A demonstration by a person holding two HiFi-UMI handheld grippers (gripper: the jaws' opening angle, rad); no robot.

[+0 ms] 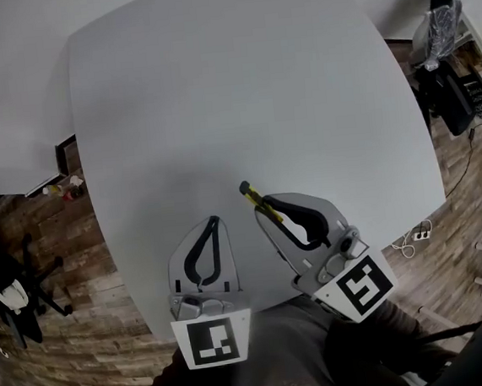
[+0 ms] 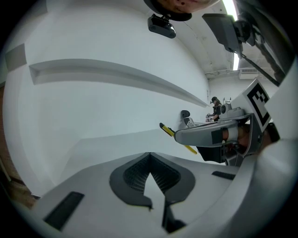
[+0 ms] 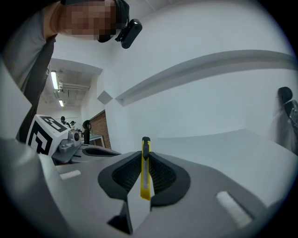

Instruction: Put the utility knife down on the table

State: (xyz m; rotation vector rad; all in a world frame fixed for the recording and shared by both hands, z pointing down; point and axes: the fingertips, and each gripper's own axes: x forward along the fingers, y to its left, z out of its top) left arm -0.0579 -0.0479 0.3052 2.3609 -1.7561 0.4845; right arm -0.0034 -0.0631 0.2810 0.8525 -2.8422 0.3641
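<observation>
Head view looks down on a pale table (image 1: pixel 239 86) with wood floor (image 1: pixel 68 332) at its 9 and 3 o'clock sides. At the table's near edge, about 6 o'clock in this view, the left gripper (image 1: pixel 216 221) points toward 12 o'clock, its marker cube (image 1: pixel 213 339) nearest the person. Just beside it toward 3 o'clock, the knife (image 1: pixel 251 195) sticks out toward 11 o'clock from the right gripper (image 1: pixel 269 204), which points the same way over the table's near part. The two grippers lie close but apart.

Left gripper view shows the left gripper (image 2: pixel 150 160) with its pads meeting at the tips and nothing between them. At its 2 o'clock, the right gripper (image 2: pixel 209 132) shows side-on, the yellow knife (image 2: pixel 168 130) slanting out of its front.

Right gripper view shows the left gripper (image 3: pixel 93 151) at 9 o'clock. At centre, the right gripper (image 3: pixel 145 160) is closed on the knife (image 3: pixel 146 183), which stands on edge between the pads, its black end toward 12 o'clock. Whether the knife touches the table (image 3: pixel 223 148) cannot be told.
</observation>
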